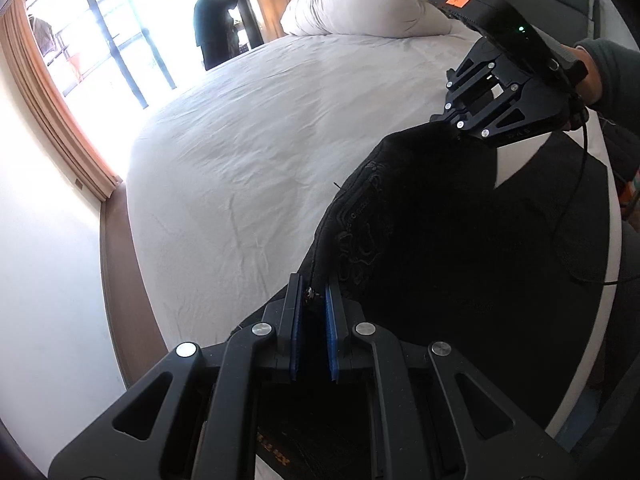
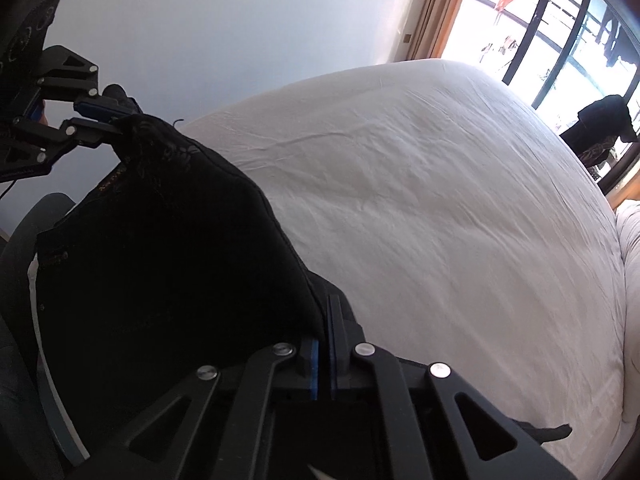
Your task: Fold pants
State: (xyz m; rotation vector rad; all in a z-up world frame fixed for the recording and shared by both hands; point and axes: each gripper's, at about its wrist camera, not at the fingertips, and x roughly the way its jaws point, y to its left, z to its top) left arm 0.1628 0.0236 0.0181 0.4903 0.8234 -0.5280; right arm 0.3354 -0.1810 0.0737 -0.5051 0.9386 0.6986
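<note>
Black pants with embroidered trim hang stretched between my two grippers above the near edge of the bed. My left gripper is shut on one corner of the waistband, cloth pinched between its blue pads. My right gripper is shut on the other corner, up and to the right. In the right wrist view the pants drape left of my right gripper, which pinches their edge. The left gripper grips the far corner at upper left.
A bed with a white sheet fills the middle. A rolled white duvet lies at its head. Glass doors with orange curtains stand beyond. Dark clothing hangs by the window. A white wall runs beside the bed.
</note>
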